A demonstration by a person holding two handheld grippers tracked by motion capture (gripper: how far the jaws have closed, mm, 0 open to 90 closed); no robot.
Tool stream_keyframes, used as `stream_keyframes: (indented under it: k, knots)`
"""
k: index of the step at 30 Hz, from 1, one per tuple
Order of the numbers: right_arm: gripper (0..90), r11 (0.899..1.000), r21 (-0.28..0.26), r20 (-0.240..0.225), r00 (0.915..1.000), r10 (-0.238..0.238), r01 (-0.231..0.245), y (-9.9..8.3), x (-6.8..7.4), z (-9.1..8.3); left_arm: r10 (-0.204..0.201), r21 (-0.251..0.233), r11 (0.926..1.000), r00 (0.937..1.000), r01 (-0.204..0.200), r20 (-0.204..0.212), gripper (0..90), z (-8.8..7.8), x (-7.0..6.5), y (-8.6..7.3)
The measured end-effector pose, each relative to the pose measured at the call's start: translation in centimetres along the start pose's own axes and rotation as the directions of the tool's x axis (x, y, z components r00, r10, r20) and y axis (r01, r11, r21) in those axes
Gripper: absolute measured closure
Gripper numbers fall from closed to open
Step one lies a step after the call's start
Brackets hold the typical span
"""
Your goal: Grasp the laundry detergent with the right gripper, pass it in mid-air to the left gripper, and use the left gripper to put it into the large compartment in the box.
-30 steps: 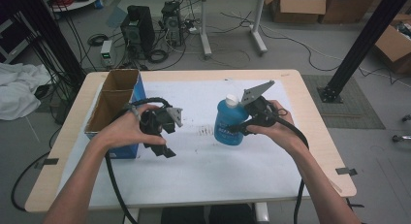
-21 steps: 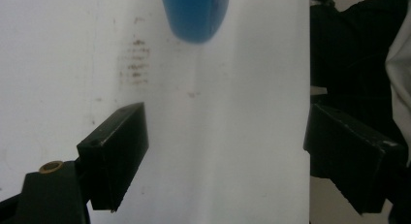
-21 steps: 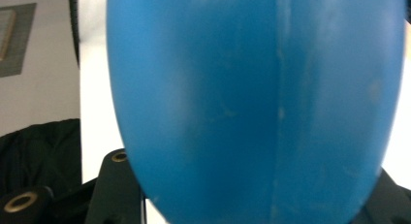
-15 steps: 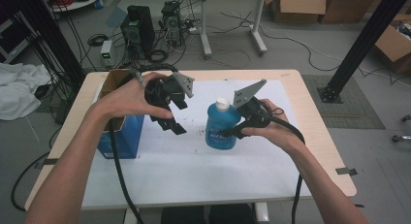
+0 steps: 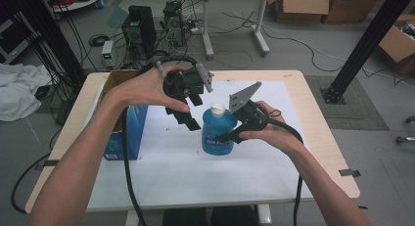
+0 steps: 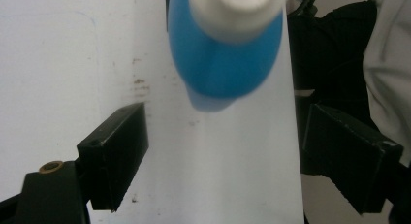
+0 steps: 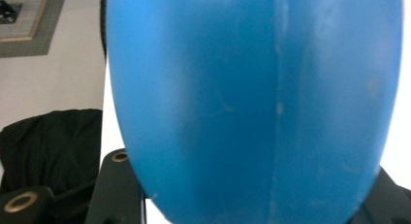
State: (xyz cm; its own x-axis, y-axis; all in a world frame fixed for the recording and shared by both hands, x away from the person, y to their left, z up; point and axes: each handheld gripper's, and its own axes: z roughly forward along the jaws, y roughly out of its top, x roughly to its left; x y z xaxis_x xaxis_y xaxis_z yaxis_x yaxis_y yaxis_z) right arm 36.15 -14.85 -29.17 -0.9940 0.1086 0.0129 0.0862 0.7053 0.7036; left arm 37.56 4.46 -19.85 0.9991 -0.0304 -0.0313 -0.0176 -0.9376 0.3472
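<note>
Bottle point(image 5: 219, 133), blue w/ white cap point(image 5: 217, 108), is standing upright near mid-table, base apparently resting on the white sheet point(image 5: 205, 177); contact w/ sheet can't be confirmed from above. Right gripper point(image 5: 230, 136) is clamping its body from the person's right side: jaws are pinching the blue wall low down, and in the right gripper view the blue body point(image 7: 252, 103) is sitting right between the jaw roots. Judgement: this grip is bracing the bottle so it can't twist or tip while the cap is being worked.

Left gripper point(image 5: 188, 119) is hovering above and to the left of the cap, pointing down at it. Its jaws are standing spread, nothing between them; in the left gripper view the cap point(image 6: 235, 8) is lying ahead of the gap, apart from both jaws. Judgement: approach to the cap is lining up, not yet made.

Room & edges: white sheet is covering most of the table point(image 5: 320, 138), w/ open surface in front of and to the right of the bottle. Cardboard box point(image 5: 128, 119) w/ blue side is sitting at the left edge, well apart from the bottle but near the left forearm point(image 5: 93, 152), so a leftward swing is limited. Cables point(image 5: 128, 177) are trailing from both grippers toward the near edge; snag risk looks low. Bottle is well clear of all table edges.
</note>
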Motion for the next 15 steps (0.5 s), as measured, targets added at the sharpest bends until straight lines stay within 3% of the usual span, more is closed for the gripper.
stream_keyframes:
  k: [6, 15]
  knots:
    - [45.1, 1.000, 0.000, -0.007, 0.9999, -0.008, 0.008, 0.3, -0.1, 0.4, 0.006, 0.011, 0.9999, 1.0000, -0.006, 0.007, 16.9, 1.2, 0.0, 1.3]
    - [45.1, 1.000, 0.006, -0.009, 0.9999, -0.010, 0.010, 0.4, -0.1, 0.8, 0.018, 0.007, 0.9998, 0.9997, -0.019, 0.015, 17.0, 2.6, 0.0, 2.0]
